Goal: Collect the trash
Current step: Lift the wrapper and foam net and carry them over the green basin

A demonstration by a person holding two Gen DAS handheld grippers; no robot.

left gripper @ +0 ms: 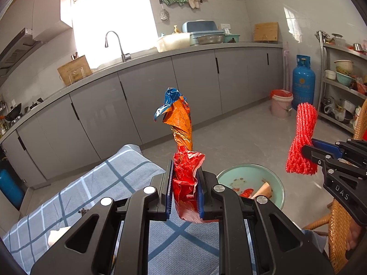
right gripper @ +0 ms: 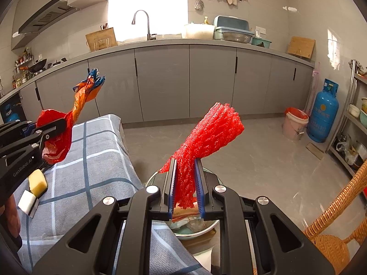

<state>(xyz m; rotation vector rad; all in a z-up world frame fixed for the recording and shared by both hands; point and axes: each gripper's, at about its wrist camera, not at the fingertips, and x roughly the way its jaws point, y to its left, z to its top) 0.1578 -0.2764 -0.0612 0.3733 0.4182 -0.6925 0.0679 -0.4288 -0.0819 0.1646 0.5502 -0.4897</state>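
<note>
In a kitchen with grey cabinets [right gripper: 160, 80], the left gripper [left gripper: 184, 190] was clamped on a twisted red, orange and blue plastic wrapper [left gripper: 181, 133] that stood up from between its pads, above a table covered by a grey checked cloth [left gripper: 91, 183]. The right gripper [right gripper: 185, 192] was closed on a bundle of red foam netting [right gripper: 206, 135], held over a pale green basin [left gripper: 240, 176] just beside the table, with scraps of trash in it. A yellow sponge [right gripper: 37, 184] lay on the cloth, and a wicker chair [right gripper: 337, 229] stood at the right
</note>
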